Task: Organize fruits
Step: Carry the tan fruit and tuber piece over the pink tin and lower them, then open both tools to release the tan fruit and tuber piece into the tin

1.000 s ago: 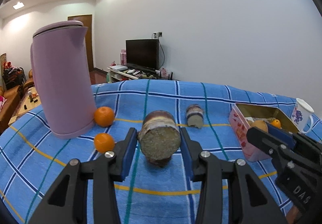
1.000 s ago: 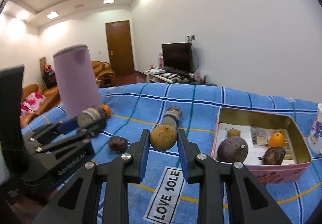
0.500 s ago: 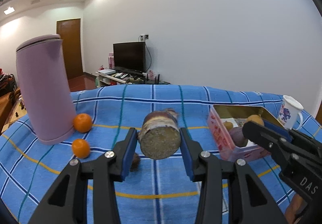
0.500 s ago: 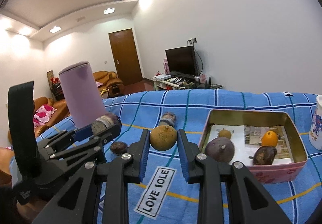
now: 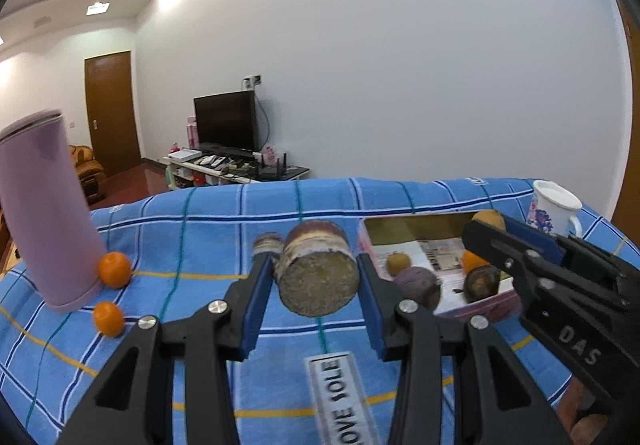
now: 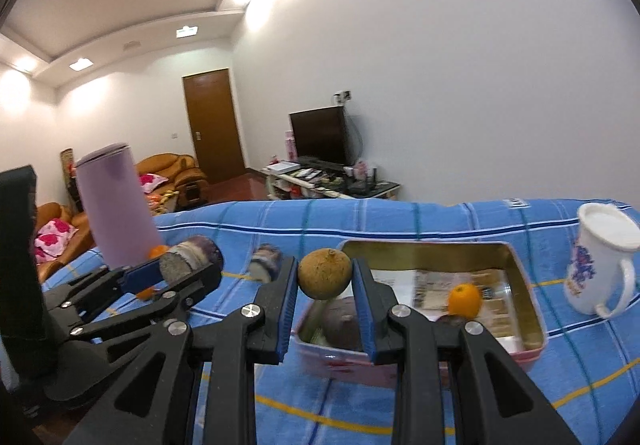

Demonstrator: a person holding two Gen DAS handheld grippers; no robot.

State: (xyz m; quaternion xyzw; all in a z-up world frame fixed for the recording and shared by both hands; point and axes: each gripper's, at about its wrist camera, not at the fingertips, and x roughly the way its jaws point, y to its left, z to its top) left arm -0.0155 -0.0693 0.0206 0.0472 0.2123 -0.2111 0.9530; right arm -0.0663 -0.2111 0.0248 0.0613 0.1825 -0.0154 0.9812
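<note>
My left gripper point(image 5: 316, 277) is shut on a cut purple-skinned chunk of fruit point(image 5: 318, 277), held above the blue checked cloth. My right gripper point(image 6: 325, 281) is shut on a round brown fruit point(image 6: 325, 274), held over the near left corner of the pink tin box point(image 6: 532, 341). In the box lie a purple fruit point(image 5: 416, 281), a small orange point(image 6: 463, 300), a dark fruit point(image 5: 482, 281) and a small brown fruit point(image 5: 398, 262). A second cut chunk point(image 5: 267, 243) lies on the cloth. Two small oranges point(image 5: 115, 269) point(image 5: 108, 318) sit by the lilac kettle.
A tall lilac kettle point(image 5: 44, 217) stands at the left of the table. A white flowered mug point(image 6: 600, 265) stands right of the box. A "LOVE SOLE" label point(image 5: 340, 401) is on the cloth near the front. Behind the table are a TV stand and a sofa.
Both grippers have carried their fruit to the right, toward the box. The brown fruit now hangs over the box's near corner; the kettle and oranges have slid left in view.
</note>
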